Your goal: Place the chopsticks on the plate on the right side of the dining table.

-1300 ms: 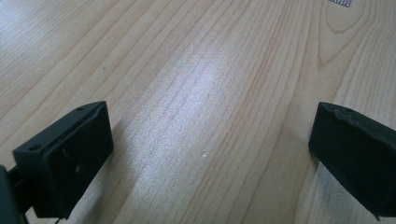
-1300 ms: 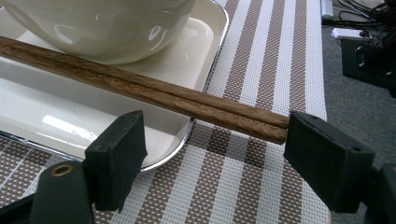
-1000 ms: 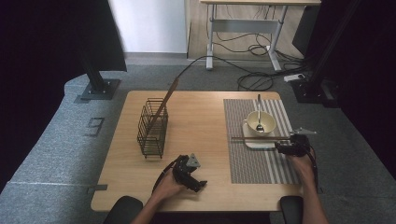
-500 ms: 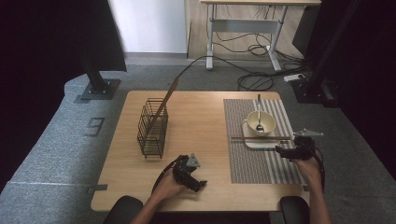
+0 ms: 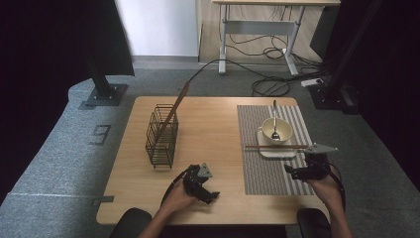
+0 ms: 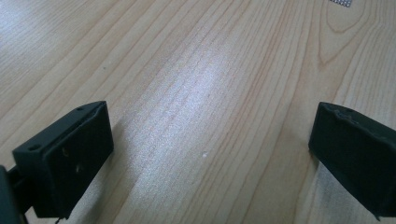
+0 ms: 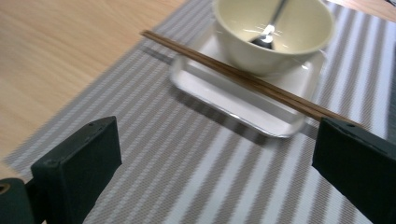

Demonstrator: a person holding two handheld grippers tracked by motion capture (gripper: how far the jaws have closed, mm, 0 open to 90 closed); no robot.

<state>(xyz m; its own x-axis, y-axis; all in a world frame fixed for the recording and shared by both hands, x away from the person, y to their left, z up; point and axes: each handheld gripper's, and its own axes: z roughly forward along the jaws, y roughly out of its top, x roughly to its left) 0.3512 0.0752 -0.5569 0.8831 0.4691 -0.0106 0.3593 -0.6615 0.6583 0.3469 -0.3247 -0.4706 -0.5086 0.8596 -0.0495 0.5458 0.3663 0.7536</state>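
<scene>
A pair of brown chopsticks (image 5: 275, 146) (image 7: 243, 79) lies across the front rim of a white square plate (image 5: 272, 153) (image 7: 224, 100). On the plate stands a cream bowl (image 5: 265, 133) (image 7: 289, 42) with a metal spoon (image 5: 275, 124) (image 7: 268, 32) in it. My right gripper (image 5: 297, 171) (image 7: 219, 140) hovers over the striped placemat (image 5: 262, 173) just in front of the plate. Its jaws have just been opening and stand wide with nothing between them. My left gripper (image 5: 205, 191) (image 6: 210, 126) rests low over bare wood near the front edge, open and empty.
A black wire basket (image 5: 161, 141) stands at the table's left with a long wooden stick (image 5: 176, 106) leaning out of it. Bare wood lies between the basket and the placemat. Grey carpet, cables and desk legs lie beyond the table.
My right gripper has drawn back from the chopsticks toward the table's front edge and risen a little. The chopsticks stay on the plate. The left gripper has kept still.
</scene>
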